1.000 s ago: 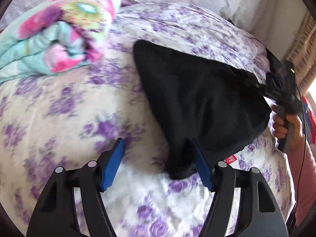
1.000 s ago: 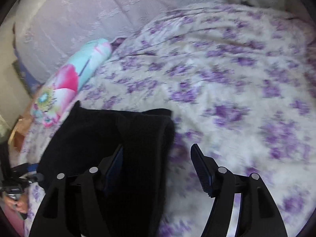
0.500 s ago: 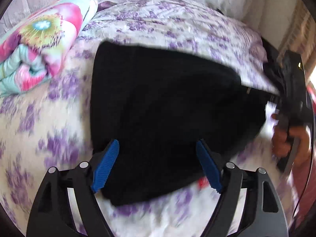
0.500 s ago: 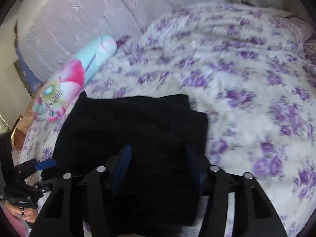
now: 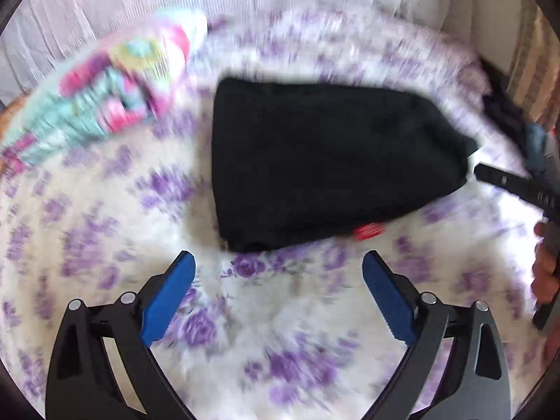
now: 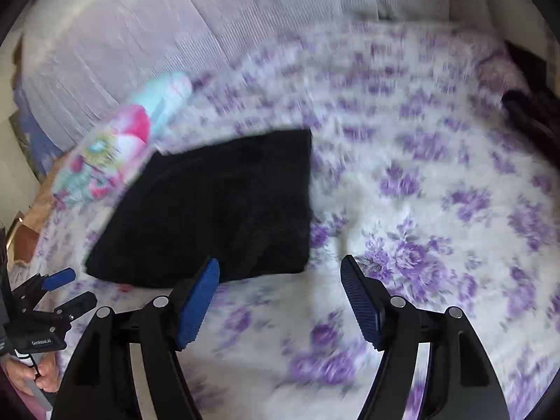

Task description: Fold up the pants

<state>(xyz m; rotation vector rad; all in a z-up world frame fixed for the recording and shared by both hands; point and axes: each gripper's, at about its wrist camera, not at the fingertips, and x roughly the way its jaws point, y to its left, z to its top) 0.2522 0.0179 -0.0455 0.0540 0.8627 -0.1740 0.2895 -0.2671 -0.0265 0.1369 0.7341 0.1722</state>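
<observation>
The black pants (image 5: 325, 161) lie folded into a compact bundle on the purple-flowered bedspread (image 5: 105, 245); a red label (image 5: 367, 231) pokes out at the near edge. In the right wrist view the pants (image 6: 224, 210) sit left of centre. My left gripper (image 5: 278, 290) is open and empty, just short of the bundle's near edge. My right gripper (image 6: 280, 287) is open and empty, its left finger (image 6: 199, 301) close to the bundle's near corner. Each gripper shows at the edge of the other's view, the right one (image 5: 504, 182) and the left one (image 6: 66, 290).
A folded multicoloured blanket (image 5: 115, 94) lies at the back left of the bed, near the pants. White cushions or a headboard cover (image 6: 175, 35) rise behind the bed. Dark clothing (image 6: 535, 115) lies at the bed's far right edge.
Both grippers have pulled back off the pants and now hover over bare bedspread in front of the bundle. The pants lie flat and released. Both views are motion-blurred.
</observation>
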